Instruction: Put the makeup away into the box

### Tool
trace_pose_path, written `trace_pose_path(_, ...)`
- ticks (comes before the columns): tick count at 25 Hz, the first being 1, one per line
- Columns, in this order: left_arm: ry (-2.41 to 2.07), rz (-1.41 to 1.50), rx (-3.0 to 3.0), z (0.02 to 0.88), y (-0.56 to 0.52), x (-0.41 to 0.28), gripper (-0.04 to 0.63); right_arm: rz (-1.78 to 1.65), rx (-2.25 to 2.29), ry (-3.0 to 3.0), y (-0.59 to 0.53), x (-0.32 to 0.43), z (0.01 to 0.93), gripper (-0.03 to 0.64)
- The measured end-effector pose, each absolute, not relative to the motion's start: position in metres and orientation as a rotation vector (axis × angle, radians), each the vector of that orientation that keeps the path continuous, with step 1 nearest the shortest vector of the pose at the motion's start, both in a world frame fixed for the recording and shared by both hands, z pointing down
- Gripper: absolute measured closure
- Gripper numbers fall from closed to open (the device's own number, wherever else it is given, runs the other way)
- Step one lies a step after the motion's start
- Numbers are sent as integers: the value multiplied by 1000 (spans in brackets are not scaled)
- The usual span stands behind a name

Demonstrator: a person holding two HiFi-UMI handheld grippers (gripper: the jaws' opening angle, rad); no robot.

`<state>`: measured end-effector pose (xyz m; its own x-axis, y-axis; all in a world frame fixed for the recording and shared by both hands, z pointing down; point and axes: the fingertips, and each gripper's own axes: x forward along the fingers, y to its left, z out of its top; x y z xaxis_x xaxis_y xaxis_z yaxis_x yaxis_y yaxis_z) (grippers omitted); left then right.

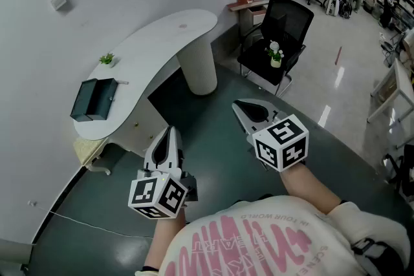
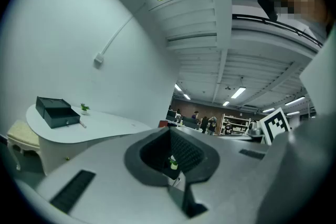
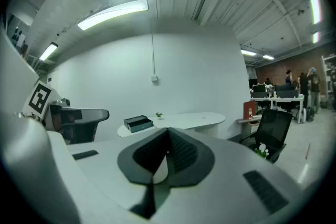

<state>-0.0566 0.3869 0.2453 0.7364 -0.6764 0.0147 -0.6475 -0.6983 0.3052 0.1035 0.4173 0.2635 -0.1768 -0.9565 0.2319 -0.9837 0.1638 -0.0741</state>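
The left claw [image 1: 169,134] and right claw [image 1: 242,106] point forward, both clenched on nothing. One box [image 1: 94,99] sits on the tabletop [image 1: 169,42].

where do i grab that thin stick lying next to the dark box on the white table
Probably at its middle, coming from above with the jaws across its width: the thin stick lies flat on the white table, beside the dark box, so only its slim sides are free.

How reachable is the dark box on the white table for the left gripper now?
Probably not yet: the left gripper hangs over the floor, well short of the dark box; nothing blocks the way.
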Motion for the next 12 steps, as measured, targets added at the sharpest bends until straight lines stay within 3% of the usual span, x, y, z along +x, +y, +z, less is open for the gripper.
trace_pose_path(12, -1043, -68, 2613, 279, 345, -44, 592, 449, 1913, -2260, 378, 116, 301, 618)
